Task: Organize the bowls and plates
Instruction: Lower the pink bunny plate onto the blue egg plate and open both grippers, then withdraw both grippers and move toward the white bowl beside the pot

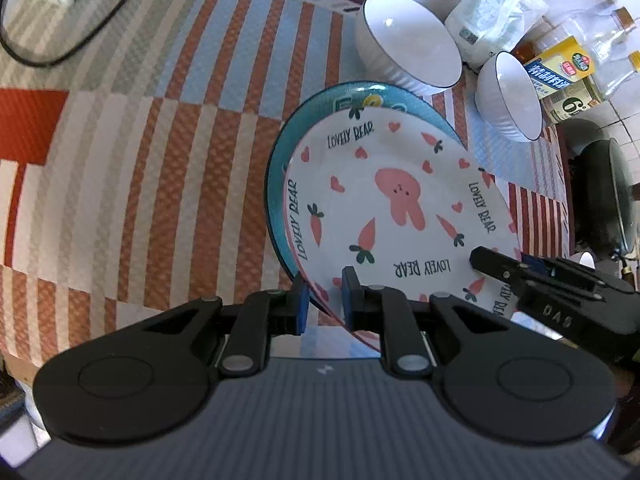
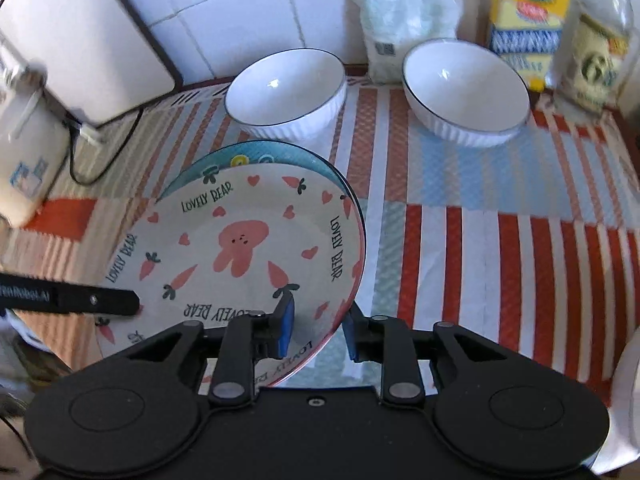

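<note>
A white "Lovely Bear" plate (image 1: pixel 400 208) with a pink rabbit and carrots lies tilted on top of a blue plate (image 1: pixel 304 120). My left gripper (image 1: pixel 325 300) straddles the near left rim of the white plate, its jaws a little apart. My right gripper (image 2: pixel 319 330) straddles the near right rim of the same plate (image 2: pixel 240 248), with a gap at its outer pad, and also shows in the left wrist view (image 1: pixel 504 270). The blue plate (image 2: pixel 260 156) peeks out behind. Two white ribbed bowls (image 2: pixel 286 92) (image 2: pixel 464 92) stand apart at the back.
A striped placemat (image 2: pixel 500 240) covers the table. Food packets (image 2: pixel 524 20) and a white bag (image 2: pixel 400 20) stand against the tiled wall. A white appliance (image 2: pixel 24 128) with a black cable stands at the left. Glass bottles (image 1: pixel 608 36) and a dark pan (image 1: pixel 608 196) are at the right.
</note>
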A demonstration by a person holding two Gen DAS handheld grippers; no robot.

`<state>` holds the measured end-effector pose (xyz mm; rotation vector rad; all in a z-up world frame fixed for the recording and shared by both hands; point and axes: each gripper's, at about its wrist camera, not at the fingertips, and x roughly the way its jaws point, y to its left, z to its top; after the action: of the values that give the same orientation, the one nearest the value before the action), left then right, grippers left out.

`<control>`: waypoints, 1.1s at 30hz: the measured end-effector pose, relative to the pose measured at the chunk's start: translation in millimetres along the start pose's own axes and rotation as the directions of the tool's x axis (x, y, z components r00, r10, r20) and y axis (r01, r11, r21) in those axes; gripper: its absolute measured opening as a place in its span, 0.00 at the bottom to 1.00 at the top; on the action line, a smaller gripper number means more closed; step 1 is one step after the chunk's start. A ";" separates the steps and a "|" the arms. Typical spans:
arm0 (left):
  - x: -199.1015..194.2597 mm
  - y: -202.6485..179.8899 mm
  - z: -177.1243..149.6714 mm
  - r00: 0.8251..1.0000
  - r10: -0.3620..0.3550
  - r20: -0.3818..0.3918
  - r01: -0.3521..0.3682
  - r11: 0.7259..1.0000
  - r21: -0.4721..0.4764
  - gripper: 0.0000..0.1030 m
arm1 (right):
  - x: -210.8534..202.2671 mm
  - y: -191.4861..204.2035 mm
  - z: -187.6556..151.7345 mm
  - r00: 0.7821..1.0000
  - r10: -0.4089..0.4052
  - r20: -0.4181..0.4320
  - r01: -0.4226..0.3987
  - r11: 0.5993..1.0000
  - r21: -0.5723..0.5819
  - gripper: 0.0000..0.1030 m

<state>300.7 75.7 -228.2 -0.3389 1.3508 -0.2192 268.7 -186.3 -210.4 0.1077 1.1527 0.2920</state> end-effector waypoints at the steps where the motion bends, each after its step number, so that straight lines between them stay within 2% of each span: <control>1: 1.8 2.0 -0.4 1.000 -0.006 -0.008 0.006 1.000 -0.011 0.14 | 0.7 1.8 -0.1 1.000 -0.012 0.002 0.012 1.000 -0.022 0.33; 5: 8.1 5.5 -3.2 0.999 -0.024 -0.037 0.022 0.999 -0.047 0.14 | 5.3 5.3 -1.9 0.998 -0.051 0.021 0.053 0.994 -0.095 0.35; 7: 7.2 2.3 -3.4 0.999 -0.010 -0.032 0.009 1.000 -0.027 0.14 | 8.4 7.7 -3.8 0.997 -0.073 0.026 0.076 0.989 -0.128 0.38; 14: 7.5 -10.4 2.9 0.993 0.116 -0.017 -0.115 0.993 0.036 0.14 | 17.5 22.1 -7.2 0.987 -0.145 0.063 0.156 0.959 -0.236 0.39; 17: 7.6 -12.1 4.3 0.991 0.135 -0.005 -0.134 0.990 0.053 0.13 | 15.8 35.1 -9.9 0.967 -0.218 0.134 0.250 0.917 -0.311 0.39; 19: 8.7 -13.3 6.0 0.990 0.139 -0.005 -0.138 0.989 0.055 0.14 | 14.6 41.1 -9.6 0.958 -0.240 0.156 0.280 0.898 -0.338 0.39; 25: 3.2 -22.9 1.3 0.990 0.142 0.023 -0.144 0.987 0.077 0.14 | -6.2 32.4 -7.5 0.972 -0.174 0.158 0.207 0.950 -0.233 0.39; 33: -39.5 -46.7 -13.9 0.990 0.117 0.077 -0.127 0.982 0.136 0.14 | -55.1 12.4 -18.3 0.981 -0.079 0.177 0.099 0.989 -0.111 0.40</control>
<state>280.7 44.4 -177.7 -0.1430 1.2758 -0.1977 229.4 -191.1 -166.3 -0.0240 0.9633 0.2660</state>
